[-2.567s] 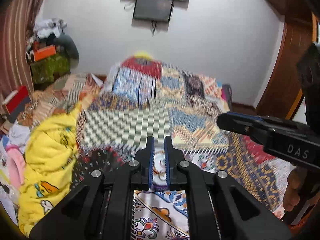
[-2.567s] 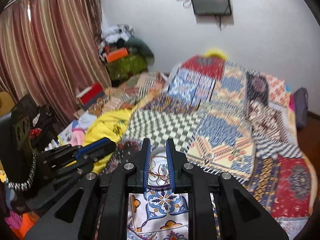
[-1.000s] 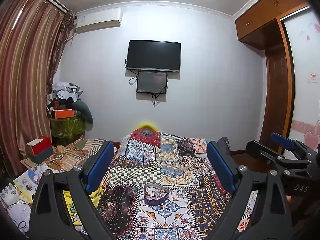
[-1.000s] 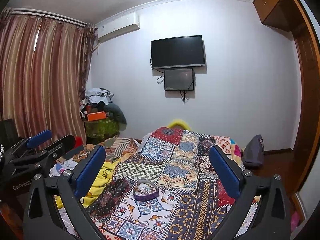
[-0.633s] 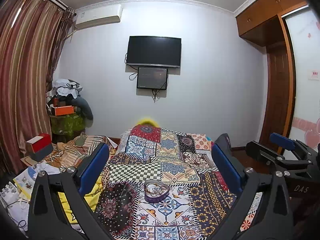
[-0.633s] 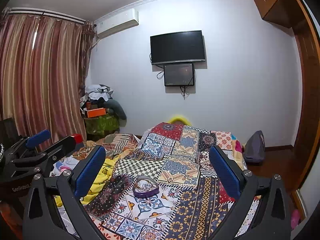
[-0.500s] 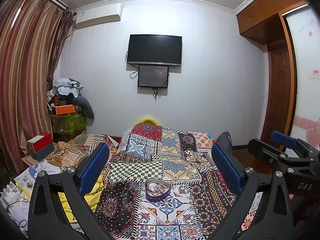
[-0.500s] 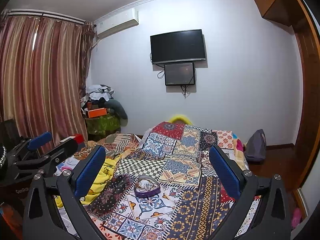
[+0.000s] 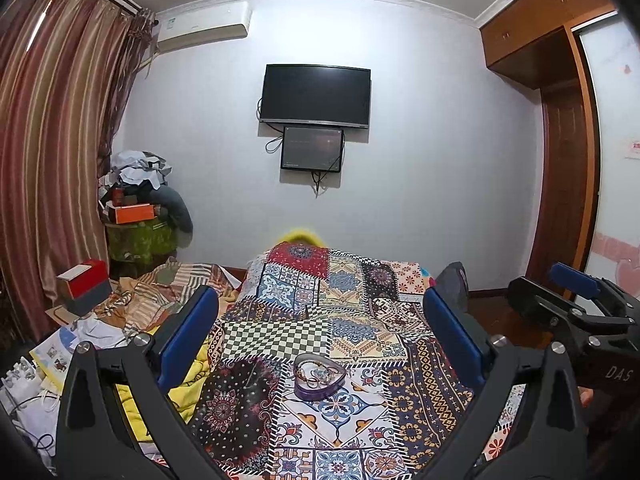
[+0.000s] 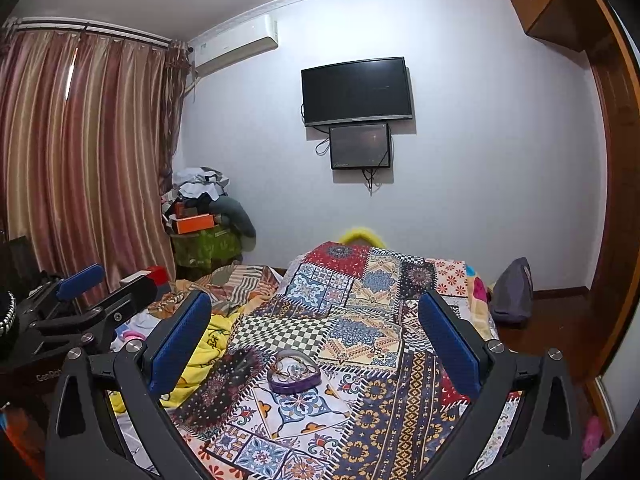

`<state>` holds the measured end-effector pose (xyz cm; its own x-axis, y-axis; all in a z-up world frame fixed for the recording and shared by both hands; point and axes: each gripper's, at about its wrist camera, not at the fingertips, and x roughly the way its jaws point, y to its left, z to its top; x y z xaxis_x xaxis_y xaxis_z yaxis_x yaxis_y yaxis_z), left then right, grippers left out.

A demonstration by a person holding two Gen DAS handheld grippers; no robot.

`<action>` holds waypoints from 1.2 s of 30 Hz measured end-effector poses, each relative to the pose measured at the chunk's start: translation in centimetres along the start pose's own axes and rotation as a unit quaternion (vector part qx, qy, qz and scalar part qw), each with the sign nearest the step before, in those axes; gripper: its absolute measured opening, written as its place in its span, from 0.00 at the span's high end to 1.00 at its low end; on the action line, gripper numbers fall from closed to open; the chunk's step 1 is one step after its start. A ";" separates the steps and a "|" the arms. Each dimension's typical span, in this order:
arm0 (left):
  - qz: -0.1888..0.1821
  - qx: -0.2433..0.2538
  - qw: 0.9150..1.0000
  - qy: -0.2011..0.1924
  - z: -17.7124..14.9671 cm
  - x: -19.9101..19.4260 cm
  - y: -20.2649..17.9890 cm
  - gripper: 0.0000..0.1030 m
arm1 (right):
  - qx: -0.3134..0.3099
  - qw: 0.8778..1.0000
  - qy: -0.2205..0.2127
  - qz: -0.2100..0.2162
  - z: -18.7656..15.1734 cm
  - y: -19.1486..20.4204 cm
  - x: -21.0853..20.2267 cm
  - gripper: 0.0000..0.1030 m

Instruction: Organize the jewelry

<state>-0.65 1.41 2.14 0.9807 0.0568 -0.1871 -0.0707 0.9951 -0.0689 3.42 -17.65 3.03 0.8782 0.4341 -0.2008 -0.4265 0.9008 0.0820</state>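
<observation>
A purple heart-shaped jewelry box (image 9: 318, 376) sits open on the patchwork bedspread (image 9: 372, 344) with bracelets and chains inside; it also shows in the right wrist view (image 10: 295, 372). My left gripper (image 9: 320, 340) is wide open and empty, held back from the box and above it. My right gripper (image 10: 316, 340) is wide open and empty too, at a like distance. Each gripper shows at the edge of the other's view: the right gripper (image 9: 576, 312) at the right, the left gripper (image 10: 84, 304) at the left.
A yellow blanket (image 9: 180, 384) lies at the bed's left edge. Piled clothes and boxes (image 9: 136, 216) stand in the left corner by striped curtains (image 9: 52, 184). A TV (image 9: 315, 96) hangs on the far wall. A wooden wardrobe (image 9: 560, 160) stands on the right.
Both grippers were shut and close over the box 2.6 s ago; they have opened wide and pulled back and up. In the last second they barely moved.
</observation>
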 end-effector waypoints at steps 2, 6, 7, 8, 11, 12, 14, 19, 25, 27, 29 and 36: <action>-0.002 -0.002 1.000 0.001 0.0 0.0 0.0 0.00 | 0.000 1.000 0.000 -0.001 0.0 0.0 0.0 0.00; -0.001 -0.002 1.000 -0.002 0.0 0.0 -0.1 0.00 | 0.002 1.000 0.002 -0.001 0.0 -0.1 0.0 0.00; 0.000 0.000 1.000 -0.003 0.0 0.0 -0.1 0.00 | 0.002 1.000 0.002 -0.001 0.0 -0.1 0.1 0.00; 0.000 0.000 1.000 -0.004 0.0 0.0 -0.1 0.00 | 0.003 1.000 0.003 -0.001 0.0 -0.2 0.1 0.00; -0.001 0.002 1.000 -0.003 -0.1 0.2 -0.3 0.00 | 0.005 1.000 0.005 -0.001 0.1 -0.3 0.3 0.00; -0.001 0.003 1.000 -0.003 -0.1 0.2 -0.4 0.00 | 0.005 1.000 0.005 -0.001 0.1 -0.3 0.3 0.00; -0.001 0.003 1.000 -0.002 -0.1 0.2 -0.4 0.00 | 0.006 1.000 0.005 -0.001 0.1 -0.4 0.3 0.00; -0.001 0.002 1.000 -0.001 -0.2 0.3 -0.4 0.00 | 0.009 1.000 0.007 -0.002 -0.1 -0.6 0.4 0.00; -0.002 0.002 1.000 0.000 -0.2 0.3 -0.5 0.00 | 0.010 1.000 0.009 -0.002 -0.2 -0.7 0.5 0.00; -0.003 0.002 1.000 0.002 -0.2 0.5 -0.5 0.00 | 0.011 1.000 0.008 -0.002 -0.2 -0.8 0.4 0.00; -0.004 0.002 1.000 0.003 -0.2 0.5 -0.5 0.00 | 0.012 1.000 0.008 -0.003 -0.2 -0.9 0.5 0.00; -0.006 -0.002 1.000 0.009 -0.4 0.8 -0.3 0.00 | 0.015 1.000 0.011 -0.005 -0.4 -1.1 0.6 0.00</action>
<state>0.08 1.14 1.65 0.9781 0.0426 -0.2035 -0.0589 0.9955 -0.0748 4.32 -18.39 2.47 0.8774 0.4242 -0.2241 -0.4101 0.9056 0.1085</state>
